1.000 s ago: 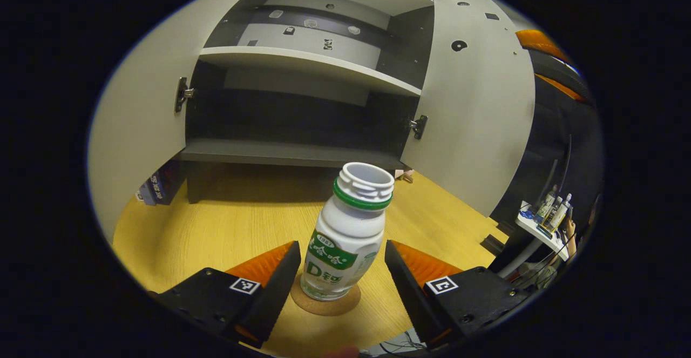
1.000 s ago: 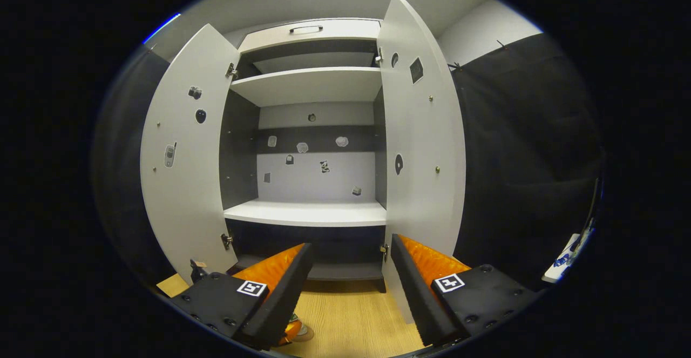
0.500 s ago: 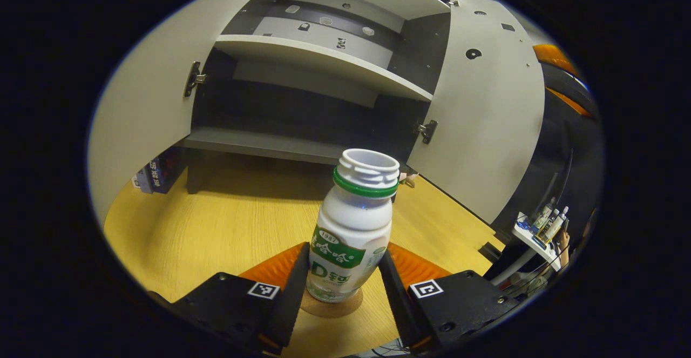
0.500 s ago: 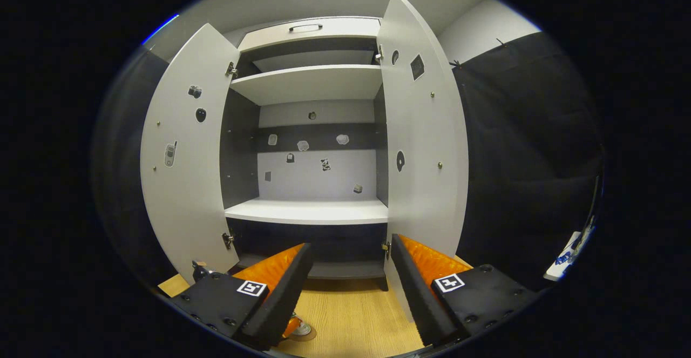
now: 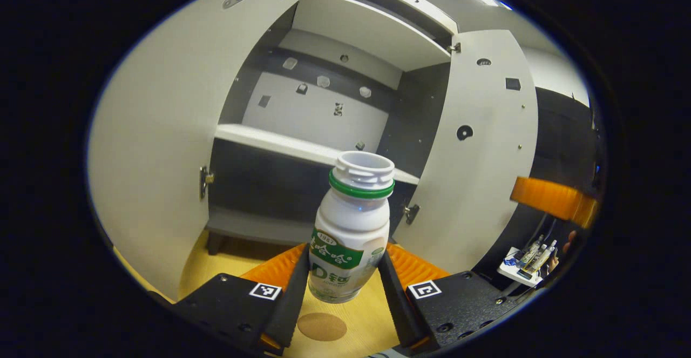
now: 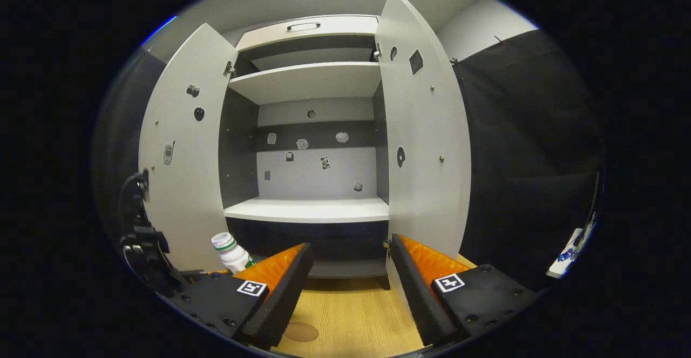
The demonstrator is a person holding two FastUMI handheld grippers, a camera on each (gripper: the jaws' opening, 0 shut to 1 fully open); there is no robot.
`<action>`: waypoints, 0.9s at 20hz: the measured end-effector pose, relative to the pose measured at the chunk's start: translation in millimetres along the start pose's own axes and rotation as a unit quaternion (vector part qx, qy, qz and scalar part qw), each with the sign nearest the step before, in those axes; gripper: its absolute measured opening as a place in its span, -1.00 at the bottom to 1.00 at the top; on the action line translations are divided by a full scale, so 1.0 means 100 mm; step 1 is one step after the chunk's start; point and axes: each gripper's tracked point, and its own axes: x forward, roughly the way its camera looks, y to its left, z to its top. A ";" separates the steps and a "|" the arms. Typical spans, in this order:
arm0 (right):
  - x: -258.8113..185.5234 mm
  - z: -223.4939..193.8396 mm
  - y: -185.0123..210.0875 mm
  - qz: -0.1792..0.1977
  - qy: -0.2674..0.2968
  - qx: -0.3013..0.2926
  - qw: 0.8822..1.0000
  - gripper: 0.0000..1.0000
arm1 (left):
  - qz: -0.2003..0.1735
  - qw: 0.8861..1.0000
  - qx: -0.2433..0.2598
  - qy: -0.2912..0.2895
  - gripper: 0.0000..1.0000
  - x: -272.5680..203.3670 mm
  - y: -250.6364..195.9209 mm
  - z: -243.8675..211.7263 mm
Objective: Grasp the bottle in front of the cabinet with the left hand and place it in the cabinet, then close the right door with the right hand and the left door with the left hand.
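My left gripper [image 5: 341, 285] is pinching the bottle [image 5: 351, 234] between its two fingers, low on the body around the label, one finger pressed on each side. The bottle stands upright in the grasp, its open mouth and green neck ring pointing up, its long axis roughly square to the fingers. Its base hangs clear of the wooden table [image 5: 372, 320]; the round cork coaster [image 5: 322, 326] lies bare just below and slightly to the left of it.

The relation that matters now: the open cabinet [image 5: 324, 109] lies straight ahead of my left gripper, beyond the bottle. The light shelf [image 5: 280, 144] sits ahead at about the height of the bottle's mouth, and the dark bottom compartment [image 5: 259, 190] is ahead and level with the bottle's body. I judge a forward carry with the bottle kept vertical is what the next move calls for, with enough lift to clear the front edge of whichever shelf I choose.

The left door [image 5: 156, 131] stands open to my left gripper's left, the right door [image 5: 480, 158] to its right, so the way in between them is free.

My right gripper [image 6: 348, 293] waits with its fingers spread, holding nothing, the right door just ahead and to its right. In its view the bottle [image 6: 229, 250] shows off to its lower left, near the left door.
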 end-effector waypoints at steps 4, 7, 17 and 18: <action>-0.03 0.01 -0.01 0.003 -0.002 0.002 1.000 0.94 | -0.015 0.999 0.008 -0.035 0.42 0.07 -0.23 0.82; -0.09 0.05 -0.09 -0.009 -0.008 -0.004 1.000 0.94 | -0.024 0.997 0.035 -0.060 0.42 0.26 -0.33 1.39; -0.32 -0.04 -0.33 -0.041 0.002 0.031 0.999 0.94 | 0.007 0.994 0.093 -0.052 0.43 1.51 -0.32 2.51; -0.34 -0.04 -0.37 -0.048 0.001 0.035 0.998 0.94 | 0.009 0.995 0.094 -0.041 0.42 1.67 -0.32 2.50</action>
